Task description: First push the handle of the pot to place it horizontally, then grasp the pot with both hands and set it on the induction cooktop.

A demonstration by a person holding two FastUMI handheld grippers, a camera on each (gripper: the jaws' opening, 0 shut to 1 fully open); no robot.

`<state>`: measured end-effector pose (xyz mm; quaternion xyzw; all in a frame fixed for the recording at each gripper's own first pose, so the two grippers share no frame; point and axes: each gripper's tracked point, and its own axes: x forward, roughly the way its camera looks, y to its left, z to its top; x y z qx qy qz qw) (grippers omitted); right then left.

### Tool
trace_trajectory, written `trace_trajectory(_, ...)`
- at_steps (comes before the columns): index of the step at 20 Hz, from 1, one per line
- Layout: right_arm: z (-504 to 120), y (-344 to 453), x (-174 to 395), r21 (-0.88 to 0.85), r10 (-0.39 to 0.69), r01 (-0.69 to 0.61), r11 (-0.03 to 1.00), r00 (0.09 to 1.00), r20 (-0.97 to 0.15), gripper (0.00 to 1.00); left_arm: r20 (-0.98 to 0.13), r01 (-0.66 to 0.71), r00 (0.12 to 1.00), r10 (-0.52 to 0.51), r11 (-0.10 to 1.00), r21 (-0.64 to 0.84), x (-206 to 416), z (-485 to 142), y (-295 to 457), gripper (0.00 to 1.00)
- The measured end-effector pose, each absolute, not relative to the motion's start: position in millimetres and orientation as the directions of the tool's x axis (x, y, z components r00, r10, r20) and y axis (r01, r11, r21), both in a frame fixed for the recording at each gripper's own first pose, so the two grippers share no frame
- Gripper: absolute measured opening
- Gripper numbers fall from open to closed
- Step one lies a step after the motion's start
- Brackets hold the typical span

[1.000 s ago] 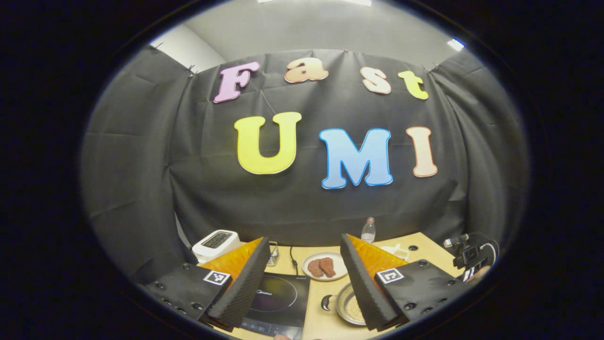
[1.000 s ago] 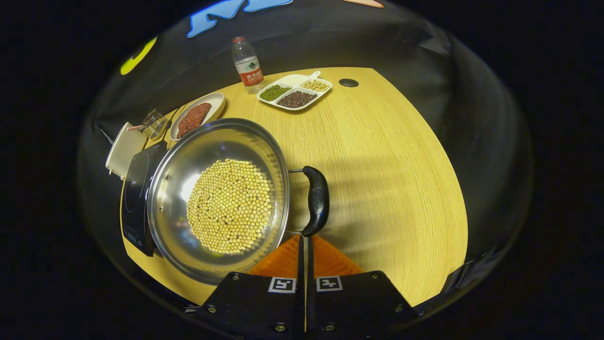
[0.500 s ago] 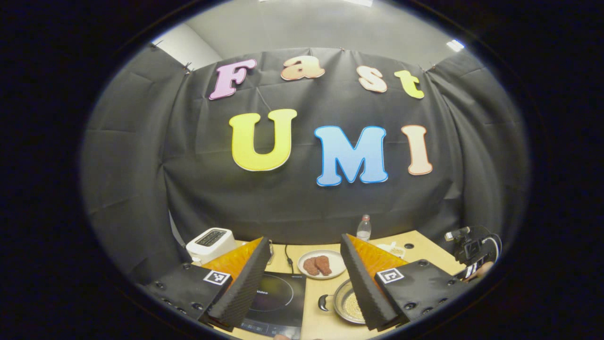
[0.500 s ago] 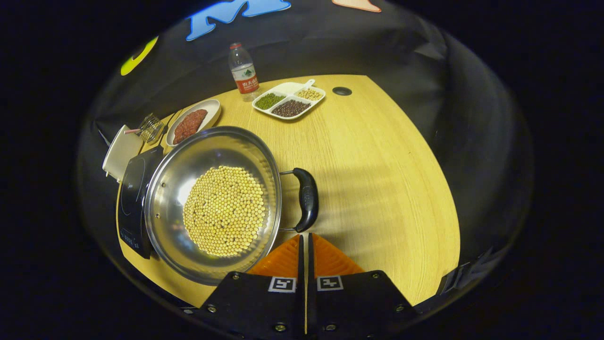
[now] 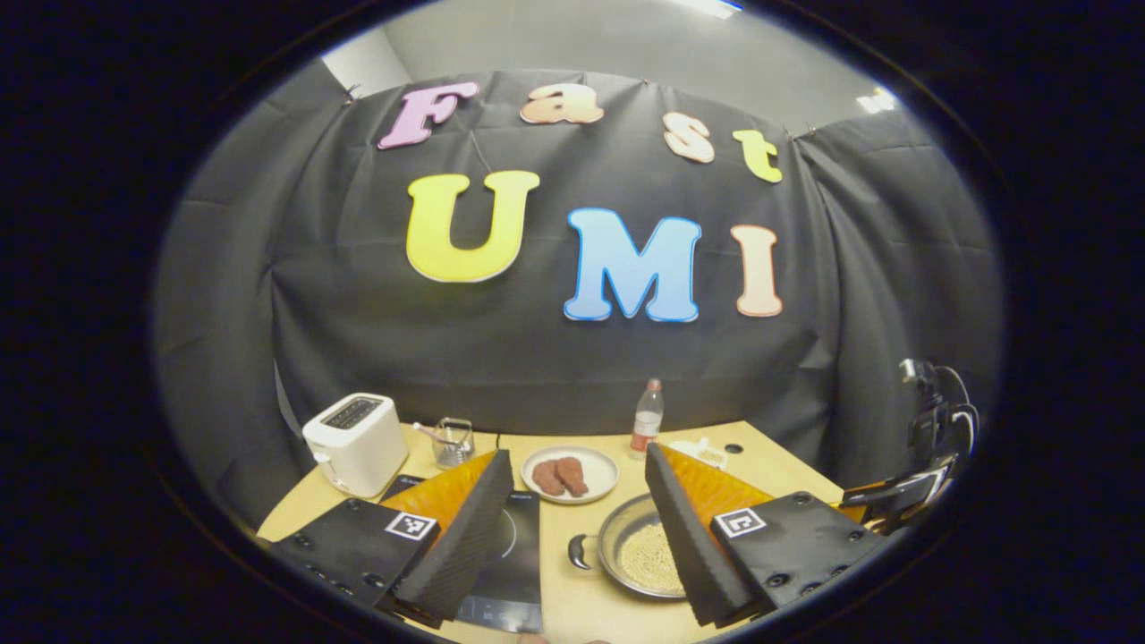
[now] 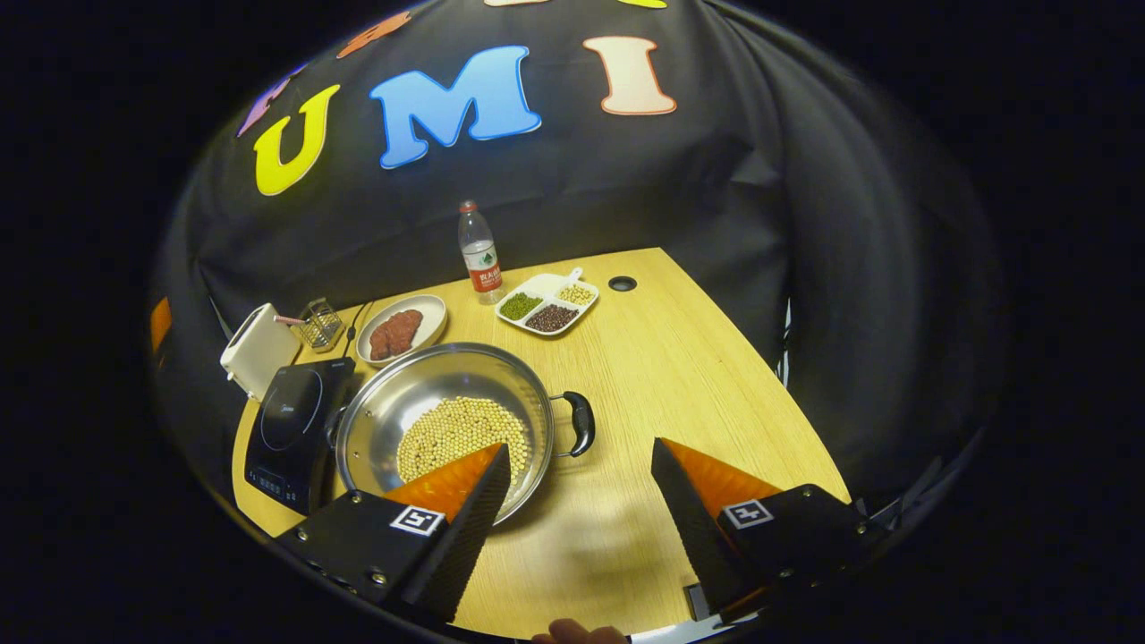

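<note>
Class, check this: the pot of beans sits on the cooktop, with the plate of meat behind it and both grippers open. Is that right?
One thing is wrong. The pot of beans is not on the cooktop; it sits on the table beside it, as the right gripper view shows. The plate of meat is behind it, and the left gripper and right gripper are both open.

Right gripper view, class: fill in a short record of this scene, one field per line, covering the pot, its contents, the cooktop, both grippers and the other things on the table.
Pot: steel pot on the table, right of the cooktop, not yet on it
Contents: yellow beans
Pot handle: black handle lies level
Right gripper: fingers open, holding nothing
Left gripper: open, above the table
Others: toaster, plate of meat, bottle, divided tray
</note>
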<state>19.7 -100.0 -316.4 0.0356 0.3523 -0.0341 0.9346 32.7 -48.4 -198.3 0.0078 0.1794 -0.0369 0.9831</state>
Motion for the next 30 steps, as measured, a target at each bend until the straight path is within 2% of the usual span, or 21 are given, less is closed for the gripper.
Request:
trace_trajectory(5, -326, -99, 31, 0.027, -0.015, 0.044, 0.999, 0.749, -0.662, 0.97, -0.43, 0.078, 0.9, -0.066, 0.997, 0.011, 44, -252, -59, 0.95)
trace_trajectory(6, -331, -99, 34, 0.023, -0.011, 0.036, 0.999, 0.743, -0.67, 0.97, -0.443, 0.086, 0.893, -0.073, 0.996, 0.009, 47, -265, -64, 0.99)
trace_trajectory(17, -382, -90, 84, 0.025, 0.042, -0.035, 0.999, 0.676, -0.736, 0.98, -0.647, 0.099, 0.759, -0.076, 0.995, 0.0, 86, -397, -73, 0.98)
trace_trajectory(26, -423, -89, 108, 0.021, 0.049, -0.052, 0.998, 0.617, -0.785, 0.98, -0.754, 0.099, 0.656, -0.021, 0.993, 0.059, 86, -471, -62, 0.98)
trace_trajectory(30, -438, -90, 114, 0.014, 0.046, -0.057, 0.998, 0.605, -0.795, 0.98, -0.765, 0.096, 0.644, -0.004, 0.992, 0.076, 85, -485, -60, 0.98)
